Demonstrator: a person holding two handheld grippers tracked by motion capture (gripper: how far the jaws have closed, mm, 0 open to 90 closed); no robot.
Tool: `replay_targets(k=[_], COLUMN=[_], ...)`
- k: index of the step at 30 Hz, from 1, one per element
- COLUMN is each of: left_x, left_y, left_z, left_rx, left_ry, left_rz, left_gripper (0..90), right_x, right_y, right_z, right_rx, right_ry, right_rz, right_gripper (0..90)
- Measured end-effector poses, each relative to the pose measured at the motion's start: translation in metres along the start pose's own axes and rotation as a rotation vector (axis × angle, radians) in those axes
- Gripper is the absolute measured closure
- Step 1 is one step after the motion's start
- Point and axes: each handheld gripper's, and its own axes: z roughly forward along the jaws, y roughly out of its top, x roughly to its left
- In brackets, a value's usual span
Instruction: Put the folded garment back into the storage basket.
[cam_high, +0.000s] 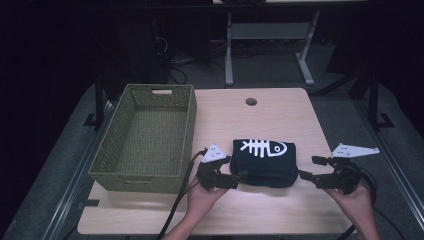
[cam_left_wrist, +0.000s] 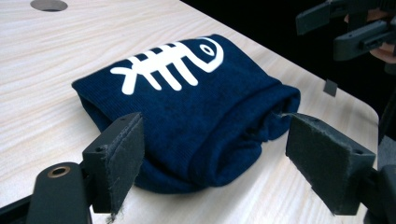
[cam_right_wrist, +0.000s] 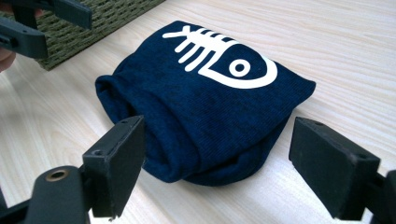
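Your light wooden table (cam_high: 280, 120) fills the frame's centre. On it, a green woven basket (cam_high: 145, 137) sits left. A folded navy cloth (cam_high: 265, 162) lies lower centre.

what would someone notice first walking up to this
The folded navy garment with a white fish skeleton print, lying near the middle of the light wood table. An open left gripper and an open right gripper flank it at either end. To its left stands an empty green woven basket at the table's left edge.
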Motion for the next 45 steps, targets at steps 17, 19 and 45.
replay_targets(k=[17, 19, 45], left_x=[0.025, 0.027, 0.056], left_y=[0.007, 0.007, -0.004], left_z=[0.031, 0.037, 0.076], left_rx=[0.054, 0.063, 0.165], left_ry=[0.084, 0.09, 0.076], left_rz=[-0.079, -0.091, -0.26], left_gripper=[20.3, 20.6, 27.5], right_x=[-0.016, -0.022, -0.041], right_y=[0.018, 0.017, 0.003], right_z=[0.024, 0.031, 0.081], right_rx=[0.062, 0.074, 0.176], right_ry=[-0.012, -0.013, -0.015], right_rz=[0.034, 0.06, 0.203], right_gripper=[19.2, 19.5, 32.8])
